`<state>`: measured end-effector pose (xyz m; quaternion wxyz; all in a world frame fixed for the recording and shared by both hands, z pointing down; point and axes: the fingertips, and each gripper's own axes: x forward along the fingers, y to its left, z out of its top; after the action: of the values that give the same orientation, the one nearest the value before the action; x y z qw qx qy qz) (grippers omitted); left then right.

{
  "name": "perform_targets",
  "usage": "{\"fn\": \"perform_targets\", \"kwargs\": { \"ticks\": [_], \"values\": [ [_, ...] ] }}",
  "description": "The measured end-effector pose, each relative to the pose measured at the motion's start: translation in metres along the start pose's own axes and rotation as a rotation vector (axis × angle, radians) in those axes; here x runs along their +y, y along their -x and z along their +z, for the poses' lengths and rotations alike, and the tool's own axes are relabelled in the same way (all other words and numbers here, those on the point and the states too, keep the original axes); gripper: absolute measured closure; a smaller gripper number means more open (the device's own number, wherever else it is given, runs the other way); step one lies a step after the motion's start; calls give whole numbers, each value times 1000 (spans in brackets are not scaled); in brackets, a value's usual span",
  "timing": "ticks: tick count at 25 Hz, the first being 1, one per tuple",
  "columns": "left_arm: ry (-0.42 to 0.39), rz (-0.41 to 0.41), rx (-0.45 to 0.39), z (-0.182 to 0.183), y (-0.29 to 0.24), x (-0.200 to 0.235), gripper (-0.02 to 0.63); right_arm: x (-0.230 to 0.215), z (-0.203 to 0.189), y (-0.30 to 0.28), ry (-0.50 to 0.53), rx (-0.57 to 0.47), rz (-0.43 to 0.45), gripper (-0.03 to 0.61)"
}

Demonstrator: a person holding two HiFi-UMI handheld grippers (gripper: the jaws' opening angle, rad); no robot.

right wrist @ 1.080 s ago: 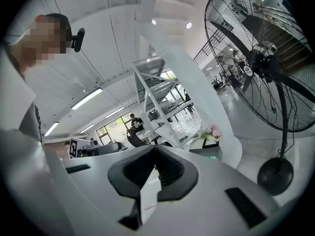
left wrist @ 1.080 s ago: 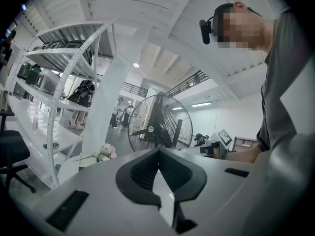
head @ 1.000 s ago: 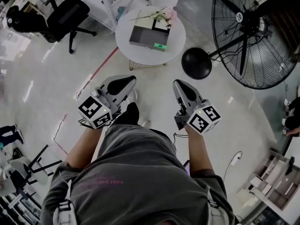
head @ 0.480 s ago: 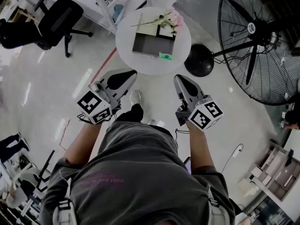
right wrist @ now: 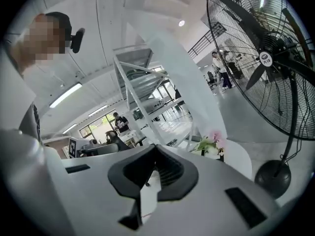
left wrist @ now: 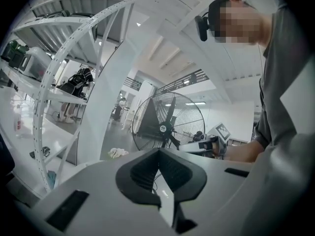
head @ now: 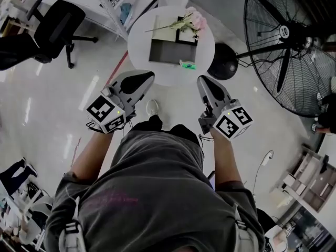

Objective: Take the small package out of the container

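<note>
Closer now looms the table [head: 137, 46] with its grey container [head: 170, 52], left gripper [head: 148, 77] and right gripper [head: 202, 80] fingers pinched together empty, the green thing [head: 187, 65], maybe the package, untouched.

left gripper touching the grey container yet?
Apart. Head view shows bare white table between the left gripper, its fingers shut, and the grey container.

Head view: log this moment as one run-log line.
left hand-held gripper: shut, empty | right hand-held gripper: shut, empty | container: on round table, untouched | stage: both short of table
</note>
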<state>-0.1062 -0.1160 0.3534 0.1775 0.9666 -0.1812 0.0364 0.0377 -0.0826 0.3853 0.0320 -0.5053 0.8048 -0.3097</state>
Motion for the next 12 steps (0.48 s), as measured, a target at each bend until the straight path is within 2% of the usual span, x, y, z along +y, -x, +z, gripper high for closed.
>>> {"fn": "perform_targets", "kwargs": {
  "ticks": [8,12],
  "values": [
    [14,-5,45,-19,-18,17,598,-21,-2,-13,-13,11,-19,557],
    [-15,2,93,-34,-32,25,598,-40,2,-18,-22,17,-18,557]
  ]
}}
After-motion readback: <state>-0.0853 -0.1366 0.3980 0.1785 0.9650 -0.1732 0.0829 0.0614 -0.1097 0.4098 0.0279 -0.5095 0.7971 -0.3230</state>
